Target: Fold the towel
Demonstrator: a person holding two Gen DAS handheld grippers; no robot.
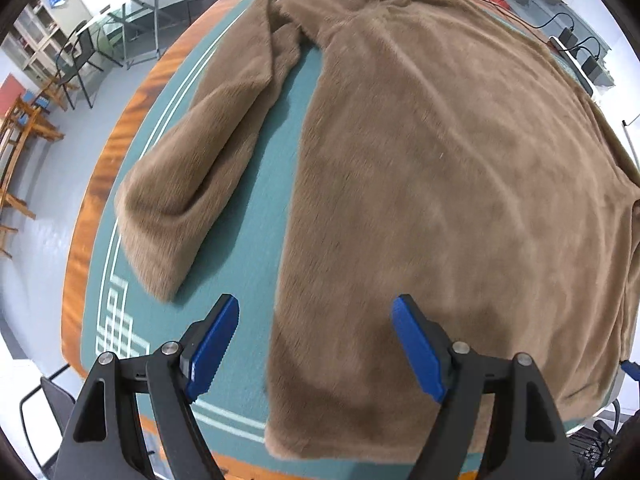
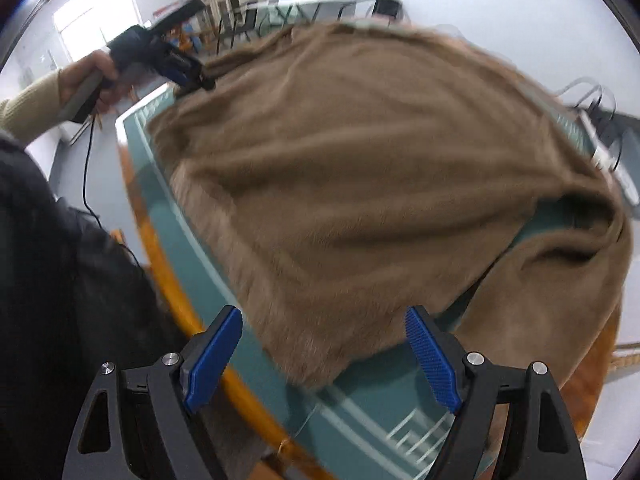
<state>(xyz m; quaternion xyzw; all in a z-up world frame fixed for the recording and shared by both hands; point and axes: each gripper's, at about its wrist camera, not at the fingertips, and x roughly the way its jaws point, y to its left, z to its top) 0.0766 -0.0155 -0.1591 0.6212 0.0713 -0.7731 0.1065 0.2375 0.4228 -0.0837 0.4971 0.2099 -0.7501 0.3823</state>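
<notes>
The brown towel (image 1: 440, 200) lies spread over most of the green table (image 1: 240, 248), its pile up, with one long strip (image 1: 192, 184) turned over on itself at the left side and a band of bare table between that strip and the main sheet. Seen from the right wrist, the near right part (image 2: 540, 312) bunches and droops past the table rim. Both grippers stand wide open and hold nothing: the left gripper (image 1: 316, 344) hovers over the towel's near left edge, the right gripper (image 2: 324, 356) over a near corner (image 2: 312, 364). This could be a towel being spread flat or one already partly doubled, so the sound course, as I judge it, is to seat each gripper on a true corner or edge, bite through one layer only, lift both ends level, and keep the cloth taut between them so that the heavy pile does not sag or drag the overhanging part off the table.
</notes>
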